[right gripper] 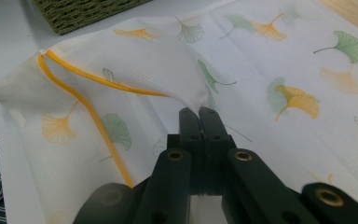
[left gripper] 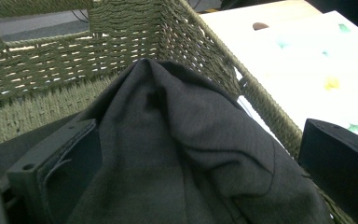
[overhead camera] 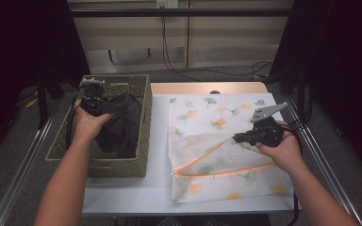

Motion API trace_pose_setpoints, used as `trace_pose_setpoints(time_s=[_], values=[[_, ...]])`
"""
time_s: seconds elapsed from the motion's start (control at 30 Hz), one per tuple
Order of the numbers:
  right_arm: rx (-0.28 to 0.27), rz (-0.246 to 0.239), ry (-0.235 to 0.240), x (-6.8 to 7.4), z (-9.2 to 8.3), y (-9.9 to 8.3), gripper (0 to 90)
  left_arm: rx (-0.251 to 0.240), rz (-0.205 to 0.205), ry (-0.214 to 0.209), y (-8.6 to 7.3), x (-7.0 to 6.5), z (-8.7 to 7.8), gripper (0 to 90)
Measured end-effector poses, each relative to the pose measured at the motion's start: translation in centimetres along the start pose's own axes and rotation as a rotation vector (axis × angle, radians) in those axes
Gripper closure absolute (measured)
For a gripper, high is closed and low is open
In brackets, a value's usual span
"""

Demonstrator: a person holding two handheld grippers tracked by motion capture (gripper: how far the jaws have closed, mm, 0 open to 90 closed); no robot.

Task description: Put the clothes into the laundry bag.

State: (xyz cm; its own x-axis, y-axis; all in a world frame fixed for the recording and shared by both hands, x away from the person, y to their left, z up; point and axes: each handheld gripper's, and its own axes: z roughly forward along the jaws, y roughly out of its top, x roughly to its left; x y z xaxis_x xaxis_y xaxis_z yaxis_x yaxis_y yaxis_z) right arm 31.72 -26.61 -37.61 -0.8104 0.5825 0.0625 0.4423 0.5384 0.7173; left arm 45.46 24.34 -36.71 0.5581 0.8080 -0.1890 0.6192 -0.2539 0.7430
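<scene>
A dark grey garment (overhead camera: pixel 122 127) lies heaped in a green woven basket (overhead camera: pixel 143 122) on the table's left. My left gripper (overhead camera: pixel 104 107) is down inside the basket at its far end. In the left gripper view its jaws stand wide apart with the garment (left gripper: pixel 168 102) bulging between them, in front of the basket wall (left gripper: pixel 51 70). A white mesh bag (overhead camera: pixel 217 117) printed with ginkgo leaves lies flat to the right. My right gripper (overhead camera: pixel 235 137) is shut on the bag's top layer (right gripper: pixel 168 65) beside the orange zipper (right gripper: pixel 88 112), lifting the mouth.
The white table top (overhead camera: pixel 158 141) shows between basket and bag. A wooden strip (overhead camera: pixel 207 88) runs along the table's far edge. Metal rails flank the table, and cables trail across the floor behind it (overhead camera: pixel 193 70).
</scene>
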Motion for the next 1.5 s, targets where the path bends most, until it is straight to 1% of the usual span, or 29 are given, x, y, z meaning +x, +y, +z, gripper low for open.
trace_pose_setpoints(time_s=[0.03,0.13,0.17,0.2,0.27,0.3,0.33,0.37,0.4,0.43,0.47,0.5,0.57,0.6,0.63,0.67,0.73,0.8,0.93,1.0,1.03,1.07,1.13,1.23,1.3,1.37,1.4,1.47,1.5], values=[[-0.001,0.000,0.000,0.0,0.0,0.0,90.0,-0.005,-0.017,-0.001,0.0,-0.1,0.2,0.0],[-0.003,-0.004,0.004,0.0,0.0,0.0,90.0,0.003,-0.009,0.014,0.2,-0.2,0.6,0.0],[-0.003,-0.005,0.001,0.0,0.0,0.0,90.0,0.019,-0.004,0.013,0.2,-0.2,0.7,0.0],[-0.004,-0.007,0.002,0.0,0.0,0.0,90.0,0.005,-0.024,0.015,0.2,-0.2,0.9,0.0],[-0.006,-0.007,0.003,-0.1,-0.1,-0.1,90.0,0.028,-0.017,0.018,0.3,-0.1,1.2,0.0],[-0.005,-0.006,0.002,-0.1,-0.1,-0.1,90.0,0.019,-0.035,0.017,0.3,-0.1,1.4,0.0],[-0.007,-0.005,0.007,-0.1,-0.1,-0.1,90.0,0.041,-0.020,0.021,0.4,0.2,1.5,0.0],[-0.007,-0.005,0.007,-0.1,-0.1,-0.2,90.0,0.031,-0.035,0.025,0.4,0.1,1.7,0.0],[-0.008,-0.004,0.005,-0.1,0.0,-0.2,90.0,0.039,-0.041,0.025,0.4,0.2,1.8,0.0],[-0.005,-0.003,0.002,-0.1,-0.1,-0.2,90.0,0.059,-0.018,0.032,0.5,0.3,1.9,0.0],[-0.005,-0.004,0.000,-0.1,0.0,-0.2,90.0,0.049,-0.037,0.032,0.6,0.1,2.2,0.0],[-0.007,-0.001,0.005,-0.2,0.0,-0.3,90.0,0.052,-0.037,0.036,0.6,0.0,2.4,0.0],[-0.006,-0.003,0.002,-0.2,0.0,-0.4,90.0,0.065,-0.028,0.040,0.7,-0.2,2.8,0.0],[-0.005,-0.001,-0.001,-0.2,0.0,-0.4,90.0,0.079,-0.011,0.039,0.8,-0.3,2.9,0.0],[-0.005,0.000,0.000,-0.2,0.0,-0.4,90.0,0.080,-0.015,0.030,0.8,-0.4,3.1,0.0],[-0.004,0.001,0.002,-0.2,0.0,-0.4,90.0,0.073,0.006,0.021,0.9,-0.6,3.0,0.0],[-0.008,-0.001,0.007,-0.2,0.1,-0.4,90.0,0.051,0.000,0.021,1.0,-1.1,3.2,0.0],[-0.008,-0.002,0.007,-0.2,0.1,-0.4,90.0,0.083,0.023,0.041,1.0,-1.2,3.5,0.0],[-0.009,-0.002,0.008,-0.1,0.0,-0.4,90.0,0.131,0.026,0.044,0.7,-1.1,4.1,0.0],[-0.008,-0.003,0.008,-0.1,0.1,-0.4,90.0,0.128,0.005,0.029,0.6,-1.2,4.3,0.0],[-0.008,-0.003,0.008,-0.1,0.1,-0.4,90.0,0.157,0.031,0.014,0.6,-1.0,4.2,0.0],[-0.009,-0.004,0.011,-0.1,0.1,-0.4,90.0,0.143,0.022,0.023,0.6,-1.2,4.4,0.0],[-0.009,-0.004,0.016,-0.1,0.1,-0.4,90.0,0.148,0.014,0.022,0.5,-1.3,4.6,0.0],[-0.008,-0.005,0.019,-0.1,0.1,-0.4,90.0,0.195,0.040,-0.001,0.4,-1.3,4.9,0.0],[-0.009,-0.003,0.016,-0.1,0.1,-0.4,90.0,0.214,0.058,0.019,0.2,-1.7,5.3,0.0],[-0.009,-0.003,0.016,-0.1,0.1,-0.4,90.0,0.206,0.050,0.024,0.1,-1.8,5.5,0.0],[-0.010,-0.004,0.019,-0.1,0.1,-0.4,90.0,0.221,0.051,0.009,0.2,-1.7,5.5,0.0],[-0.008,-0.005,0.017,-0.1,0.1,-0.4,89.9,0.233,0.062,0.040,0.1,-1.7,5.5,0.0],[-0.009,-0.005,0.014,-0.1,0.1,-0.4,89.9,0.242,0.084,0.045,0.0,-1.6,5.6,0.0]])
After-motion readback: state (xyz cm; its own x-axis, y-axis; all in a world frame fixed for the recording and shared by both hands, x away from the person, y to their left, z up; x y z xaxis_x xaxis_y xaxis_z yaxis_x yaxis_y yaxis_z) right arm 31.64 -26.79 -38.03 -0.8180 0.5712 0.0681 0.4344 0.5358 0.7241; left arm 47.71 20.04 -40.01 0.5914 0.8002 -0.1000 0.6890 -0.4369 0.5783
